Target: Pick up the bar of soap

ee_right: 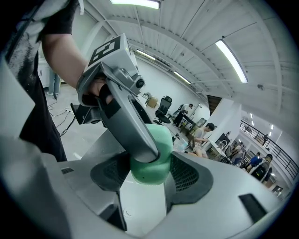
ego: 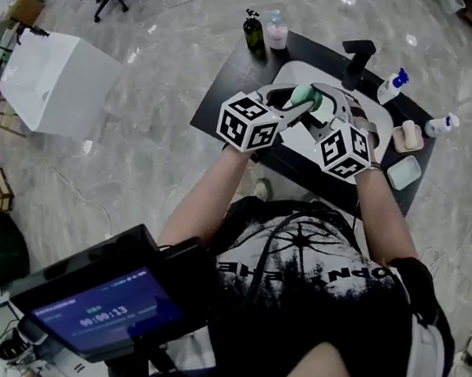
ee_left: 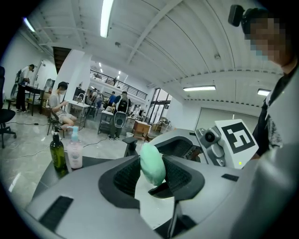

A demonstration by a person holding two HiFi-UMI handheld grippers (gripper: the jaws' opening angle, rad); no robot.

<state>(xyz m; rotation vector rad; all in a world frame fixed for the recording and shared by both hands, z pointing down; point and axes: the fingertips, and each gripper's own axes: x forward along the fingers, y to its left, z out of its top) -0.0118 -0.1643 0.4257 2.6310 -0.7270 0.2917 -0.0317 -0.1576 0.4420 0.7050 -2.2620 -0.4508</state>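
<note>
The pale green bar of soap (ego: pixel 302 94) is held in the air over the white basin (ego: pixel 298 146) on the black table (ego: pixel 222 97). My left gripper (ego: pixel 301 104) comes in from the left and my right gripper (ego: pixel 322 103) from below right. In the left gripper view the bar of soap (ee_left: pixel 152 163) stands on edge, pressed between the pads of the left gripper (ee_left: pixel 153 172). The right gripper view shows the soap (ee_right: pixel 155 171) filling the gap of the right gripper (ee_right: pixel 152 175), with a left gripper finger (ee_right: pixel 126 119) lying across it.
At the table's far end stand a dark green bottle (ego: pixel 254 31) and a pink bottle (ego: pixel 277 31). A black fixture (ego: pixel 357 60), two spray bottles (ego: pixel 394 85), a beige cup (ego: pixel 407 137) and a pale green dish (ego: pixel 403 173) line the right side.
</note>
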